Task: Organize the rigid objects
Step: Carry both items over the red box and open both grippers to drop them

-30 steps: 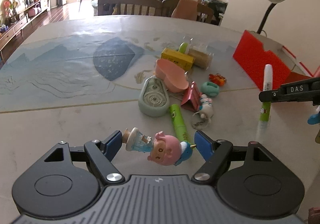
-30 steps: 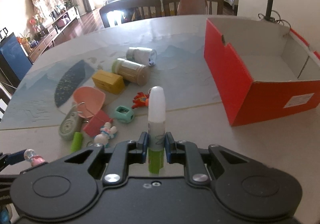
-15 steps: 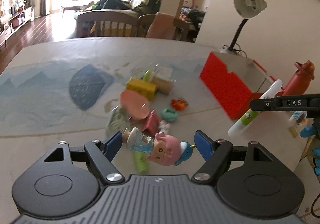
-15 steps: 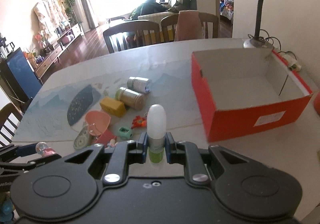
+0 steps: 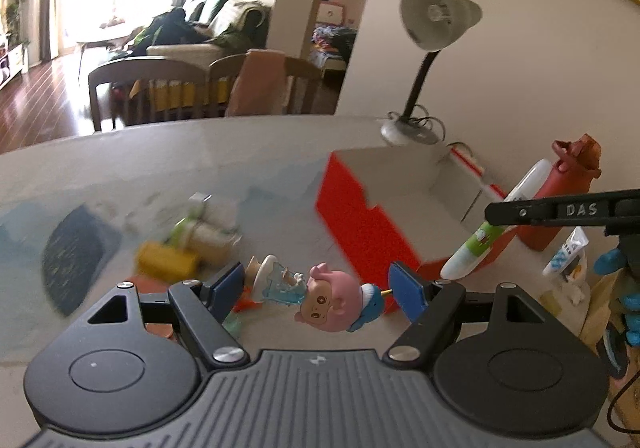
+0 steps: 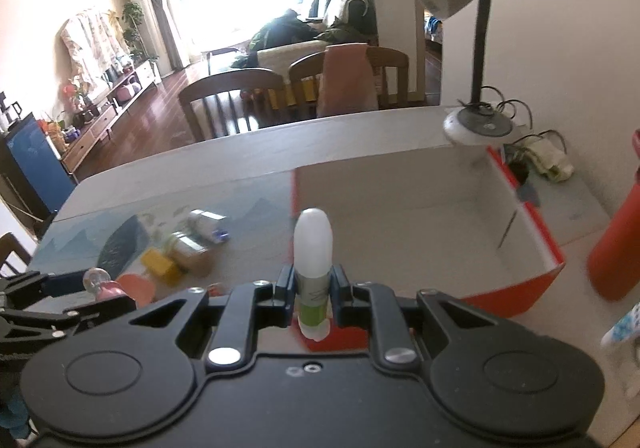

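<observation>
The left gripper (image 5: 316, 286) clamps a pink-headed figurine (image 5: 308, 294) sideways between its blue fingers (image 5: 406, 290), raised above the tabletop (image 5: 160, 163). Only the right wrist view shows the red box's (image 6: 516, 290) bare white interior. There the right gripper (image 6: 313, 296) pinches a white-capped green marker (image 6: 313, 248) upright, over the box's near corner.
</observation>
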Action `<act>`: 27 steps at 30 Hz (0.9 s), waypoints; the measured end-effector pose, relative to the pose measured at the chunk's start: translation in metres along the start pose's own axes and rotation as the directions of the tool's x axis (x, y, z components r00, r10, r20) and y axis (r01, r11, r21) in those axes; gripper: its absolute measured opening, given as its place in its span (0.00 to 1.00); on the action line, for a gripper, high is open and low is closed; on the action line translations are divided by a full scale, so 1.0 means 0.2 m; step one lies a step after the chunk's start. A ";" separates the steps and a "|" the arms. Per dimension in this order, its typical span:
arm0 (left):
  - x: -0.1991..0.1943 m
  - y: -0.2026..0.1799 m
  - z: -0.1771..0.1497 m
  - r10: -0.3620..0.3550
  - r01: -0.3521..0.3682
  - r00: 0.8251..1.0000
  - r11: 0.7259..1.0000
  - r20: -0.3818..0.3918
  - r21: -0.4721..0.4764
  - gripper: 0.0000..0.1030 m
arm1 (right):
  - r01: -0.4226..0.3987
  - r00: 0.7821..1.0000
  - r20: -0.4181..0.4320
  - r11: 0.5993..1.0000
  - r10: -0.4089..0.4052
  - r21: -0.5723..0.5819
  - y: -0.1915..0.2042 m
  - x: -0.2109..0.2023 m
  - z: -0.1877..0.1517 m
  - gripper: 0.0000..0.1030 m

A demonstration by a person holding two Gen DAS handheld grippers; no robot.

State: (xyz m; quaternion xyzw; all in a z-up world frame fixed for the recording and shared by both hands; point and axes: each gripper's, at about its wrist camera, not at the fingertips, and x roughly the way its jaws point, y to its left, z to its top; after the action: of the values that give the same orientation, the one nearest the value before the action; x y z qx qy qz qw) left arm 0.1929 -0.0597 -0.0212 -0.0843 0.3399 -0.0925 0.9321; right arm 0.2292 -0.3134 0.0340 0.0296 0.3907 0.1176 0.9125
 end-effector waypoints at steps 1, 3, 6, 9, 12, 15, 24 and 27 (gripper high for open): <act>0.03 -0.03 0.03 -0.003 0.003 1.000 1.000 -0.001 0.003 0.77 | 0.006 1.000 -0.008 1.000 -0.006 -0.003 -0.04 0.02 0.03 0.16; 0.10 -0.11 0.08 -0.010 0.010 1.000 1.000 -0.006 0.014 0.77 | 0.015 1.000 -0.017 1.000 -0.014 0.007 -0.12 0.05 0.07 0.16; 0.20 -0.21 0.16 -0.016 0.017 1.000 0.999 -0.018 0.032 0.77 | 0.026 0.999 -0.026 1.000 -0.026 0.003 -0.23 0.11 0.13 0.16; 0.32 -0.31 0.22 -0.012 0.013 1.000 0.998 -0.029 0.057 0.77 | 0.027 0.999 -0.039 1.000 -0.027 0.006 -0.34 0.16 0.19 0.16; 0.44 -0.40 0.27 -0.010 0.014 0.999 0.997 -0.046 0.071 0.77 | 0.034 0.998 -0.059 0.999 -0.034 0.007 -0.44 0.22 0.22 0.16; 0.55 -0.47 0.31 -0.001 0.007 0.998 0.996 -0.070 0.086 0.77 | 0.044 0.995 -0.086 0.999 -0.045 -0.006 -0.51 0.29 0.23 0.16; 0.90 -0.66 0.34 0.015 0.011 0.988 0.986 -0.155 0.166 0.77 | 0.059 0.980 -0.190 0.998 -0.063 -0.023 -0.70 0.45 0.19 0.16; 1.01 -0.71 0.34 0.015 0.023 0.981 0.981 -0.194 0.193 0.77 | 0.062 0.972 -0.223 0.997 -0.069 -0.037 -0.74 0.49 0.18 0.16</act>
State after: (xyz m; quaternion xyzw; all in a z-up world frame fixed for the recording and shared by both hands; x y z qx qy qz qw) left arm 0.3731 -0.2373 -0.0632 0.0158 0.4187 -0.1350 0.8979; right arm 0.3489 -0.4313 -0.0327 -0.0103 0.4901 0.0957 0.8663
